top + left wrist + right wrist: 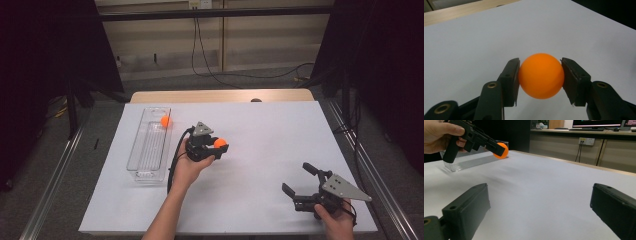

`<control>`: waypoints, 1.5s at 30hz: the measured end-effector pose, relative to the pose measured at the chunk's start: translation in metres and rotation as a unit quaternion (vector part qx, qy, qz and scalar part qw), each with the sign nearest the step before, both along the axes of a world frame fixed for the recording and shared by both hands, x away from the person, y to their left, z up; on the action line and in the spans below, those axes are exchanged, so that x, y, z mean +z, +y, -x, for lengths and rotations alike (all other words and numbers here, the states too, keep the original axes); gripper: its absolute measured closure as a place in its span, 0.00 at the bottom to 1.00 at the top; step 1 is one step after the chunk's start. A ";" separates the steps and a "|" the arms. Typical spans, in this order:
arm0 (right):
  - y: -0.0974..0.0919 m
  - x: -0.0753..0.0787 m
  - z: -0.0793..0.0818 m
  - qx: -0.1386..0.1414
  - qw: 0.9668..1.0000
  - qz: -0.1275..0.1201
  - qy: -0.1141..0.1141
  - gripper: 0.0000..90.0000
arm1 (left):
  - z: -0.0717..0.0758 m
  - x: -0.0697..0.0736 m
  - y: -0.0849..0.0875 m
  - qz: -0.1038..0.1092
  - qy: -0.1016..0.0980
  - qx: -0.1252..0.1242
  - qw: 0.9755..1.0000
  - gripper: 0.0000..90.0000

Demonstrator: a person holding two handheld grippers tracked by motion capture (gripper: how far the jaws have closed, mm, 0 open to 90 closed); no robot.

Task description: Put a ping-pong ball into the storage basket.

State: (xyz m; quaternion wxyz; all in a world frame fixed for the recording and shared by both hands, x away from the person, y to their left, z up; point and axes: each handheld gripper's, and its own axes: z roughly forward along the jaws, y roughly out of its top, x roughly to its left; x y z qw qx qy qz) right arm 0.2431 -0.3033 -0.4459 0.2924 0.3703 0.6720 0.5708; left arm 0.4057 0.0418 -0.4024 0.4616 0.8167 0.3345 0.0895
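One ball [165, 121] already in tray [142, 170]; left gripper [218, 146] clamps second ball [541, 75] above table, tray at its 9 o'clock, drop-off pending; right gripper [299, 178] idle, jaws apart.

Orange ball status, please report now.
Left gripper shut on orange ball, above white table. Right gripper open, idle. Second ball in clear tray.

From my right gripper view, the left gripper's fingers [496, 146] cover most of the orange ball [504, 152], and the clear tray [466, 162] runs behind the hand [439, 136], itself cut by the frame's edge.
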 end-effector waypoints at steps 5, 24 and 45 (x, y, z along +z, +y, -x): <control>0.001 0.000 -0.001 0.000 1.000 0.000 0.000 0.02 | 0.000 0.001 0.004 0.002 -0.001 0.003 1.000 0.56; 0.002 0.000 -0.001 0.004 1.000 -0.001 -0.001 0.02 | -0.001 0.002 0.016 -0.001 0.002 0.017 1.000 0.56; 0.001 0.001 0.000 0.005 1.000 -0.007 -0.002 0.02 | -0.004 0.004 0.032 -0.003 0.006 0.043 0.999 0.56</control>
